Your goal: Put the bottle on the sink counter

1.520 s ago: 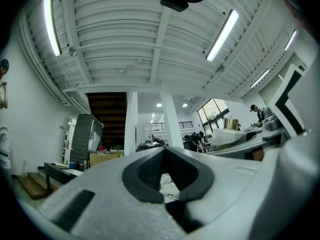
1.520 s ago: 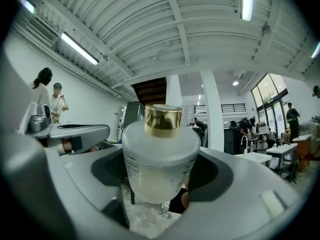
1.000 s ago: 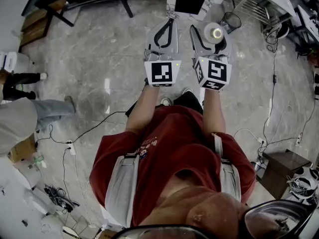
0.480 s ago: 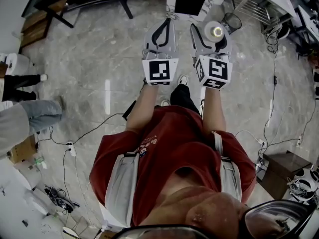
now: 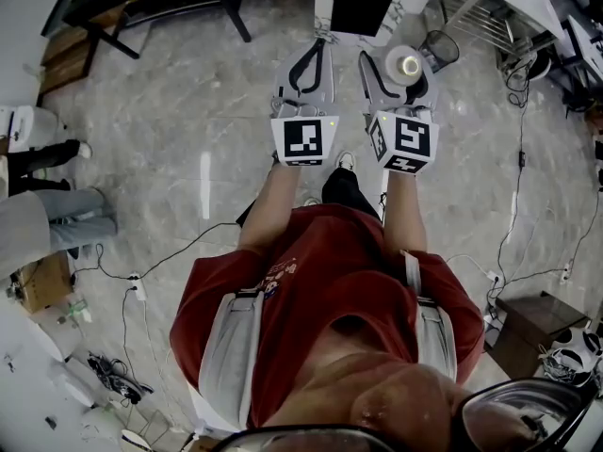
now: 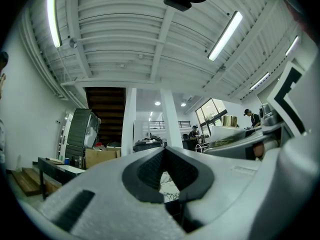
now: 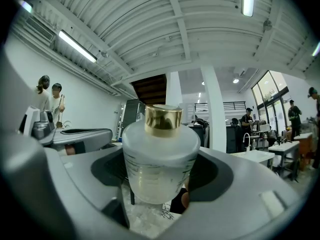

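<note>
Two grippers up in front of me, one loaded.
My left gripper (image 5: 318,53) has jaws pressed together, empty; my right gripper (image 5: 403,72) stands wide, pinching the upright frosted bottle (image 7: 159,156) with gold cap (image 7: 163,118), over the floor (image 5: 188,111).

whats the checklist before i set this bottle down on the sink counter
1. Grip on the bottle: ok, the right gripper has a jaw against each side of it.
2. The bottle upright, gold cap on: ok.
3. The left gripper free: ok, shut with nothing in it.
4. The sink counter ahead: ok, it lies just beyond both grippers.
5. Free spot on the sink counter: cannot tell, only its edge shows.
</note>
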The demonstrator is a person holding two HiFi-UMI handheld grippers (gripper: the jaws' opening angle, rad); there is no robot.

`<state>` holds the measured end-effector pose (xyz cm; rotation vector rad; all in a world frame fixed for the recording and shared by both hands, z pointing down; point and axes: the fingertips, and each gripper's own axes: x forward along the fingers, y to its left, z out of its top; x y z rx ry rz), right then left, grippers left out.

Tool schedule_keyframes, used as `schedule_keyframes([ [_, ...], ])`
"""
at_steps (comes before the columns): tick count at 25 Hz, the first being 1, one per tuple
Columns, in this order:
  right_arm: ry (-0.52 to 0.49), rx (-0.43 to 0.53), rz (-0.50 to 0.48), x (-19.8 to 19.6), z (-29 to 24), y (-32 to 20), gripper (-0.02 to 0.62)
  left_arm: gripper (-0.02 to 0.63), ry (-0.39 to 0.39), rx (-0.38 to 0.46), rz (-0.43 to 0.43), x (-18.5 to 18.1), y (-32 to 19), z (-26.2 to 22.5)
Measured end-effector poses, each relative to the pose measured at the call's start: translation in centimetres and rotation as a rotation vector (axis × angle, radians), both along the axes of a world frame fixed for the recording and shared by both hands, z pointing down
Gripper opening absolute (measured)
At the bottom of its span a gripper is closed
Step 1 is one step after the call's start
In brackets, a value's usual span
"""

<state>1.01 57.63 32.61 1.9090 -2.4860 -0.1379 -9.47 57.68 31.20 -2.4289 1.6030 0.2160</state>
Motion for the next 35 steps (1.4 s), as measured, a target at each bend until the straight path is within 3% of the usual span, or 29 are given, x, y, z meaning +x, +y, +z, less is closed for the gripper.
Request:
schedule_keyframes([
  [21, -0.01, -0.016, -0.005, 5.4, -0.6, -13.3, 0.345, 0.002, -0.025, -0.015, 0.007, 6.1, -13.2, -1.1],
  [35, -0.035, 0.002, -0.013, 11.0, -1.1, -20.7, 0.345, 0.002, -0.045, -0.009, -0.012, 11.8, -20.4, -1.6],
])
